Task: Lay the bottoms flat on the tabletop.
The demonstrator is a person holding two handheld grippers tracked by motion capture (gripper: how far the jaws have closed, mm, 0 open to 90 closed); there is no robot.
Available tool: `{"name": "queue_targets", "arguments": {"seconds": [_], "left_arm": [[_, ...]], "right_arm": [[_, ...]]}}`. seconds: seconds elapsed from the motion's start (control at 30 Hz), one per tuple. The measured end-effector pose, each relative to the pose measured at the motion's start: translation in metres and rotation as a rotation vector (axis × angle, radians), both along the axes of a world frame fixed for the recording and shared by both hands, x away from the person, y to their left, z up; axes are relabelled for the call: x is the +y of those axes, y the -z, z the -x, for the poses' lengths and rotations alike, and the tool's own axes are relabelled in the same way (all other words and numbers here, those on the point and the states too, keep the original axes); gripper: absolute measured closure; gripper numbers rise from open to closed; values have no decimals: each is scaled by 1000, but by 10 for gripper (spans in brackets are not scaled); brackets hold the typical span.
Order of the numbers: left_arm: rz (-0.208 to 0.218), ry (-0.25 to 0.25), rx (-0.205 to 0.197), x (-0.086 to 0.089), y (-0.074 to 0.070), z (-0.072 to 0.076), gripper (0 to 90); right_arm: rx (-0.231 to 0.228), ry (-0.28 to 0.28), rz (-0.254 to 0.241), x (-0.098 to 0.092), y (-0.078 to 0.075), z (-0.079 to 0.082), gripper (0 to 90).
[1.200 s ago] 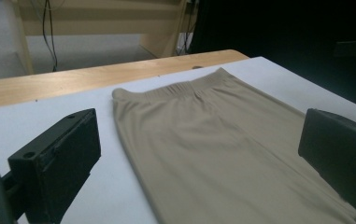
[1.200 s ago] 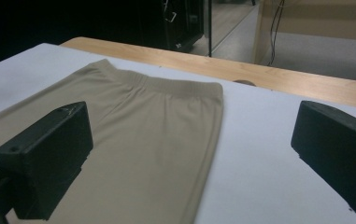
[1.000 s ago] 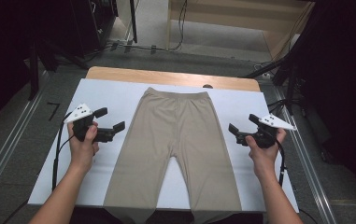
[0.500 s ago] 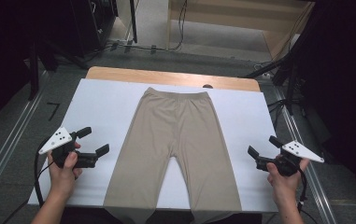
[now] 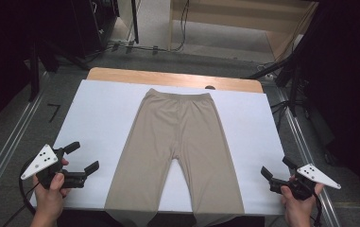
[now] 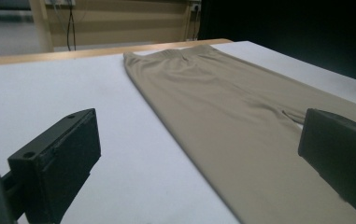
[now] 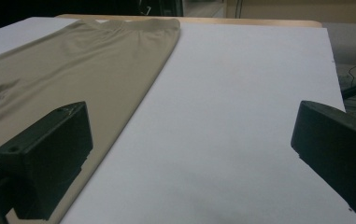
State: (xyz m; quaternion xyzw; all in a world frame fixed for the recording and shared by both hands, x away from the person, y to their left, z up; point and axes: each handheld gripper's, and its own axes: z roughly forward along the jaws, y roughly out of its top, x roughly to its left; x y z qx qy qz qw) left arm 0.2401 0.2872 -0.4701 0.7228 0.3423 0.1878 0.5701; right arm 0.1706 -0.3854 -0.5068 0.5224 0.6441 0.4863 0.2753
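**Both grippers drawn back to the near corners, trousers lying flat**

White sheeting covers the table (image 5: 102, 118), with a strip of bare wood along the far edge and dark stands and cables on the floor behind it.

From where I stand, the left gripper (image 5: 84, 158) sits low at the near left corner, jaws spread wide and holding nothing, aimed across at the cloth. A second ago it was farther up the table, just beside the left trouser leg; it has since come back toward the person and out to the side. The right gripper (image 5: 276, 171) has done the same on its side and now hangs at the near right corner, jaws also parted and empty, well clear of the fabric.

Between them lie the beige trousers (image 5: 177, 142), spread flat in the middle of the sheet, waistband toward the far edge and both legs running down to the near edge, where the cuffs seem to hang over. The left gripper view looks along the smooth outer edge of one leg (image 6: 241, 121); the right gripper view shows the other edge (image 7: 96, 70), with bare white sheet between the jaws.

The pull-back reads to me like a pause after smoothing: the garment looks laid out and neither gripper has yet gone for a fold. A reach for the cuffs or a side edge seems the likely opening.
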Motion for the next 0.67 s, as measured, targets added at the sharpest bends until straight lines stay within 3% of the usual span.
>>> {"name": "queue_targets", "arguments": {"seconds": [0.1,0.2,0.3,0.37,0.5,0.67], "left_arm": [[23,-18,25,9,9,3,0],[15,-28,31,16,16,1,0],[51,-34,54,21,23,-1,0],[36,-28,39,20,22,0,0],[12,-16,48,16,25,-1,0],[22,-18,53,17,25,-1,0]], "right_arm": [[4,-1,0,1,5,3,0],[13,-7,31,4,10,2,0],[9,-19,57,8,10,2,0],[12,-18,54,7,11,2,0],[7,-9,35,5,12,3,0],[7,-8,39,6,12,3,0]]}}
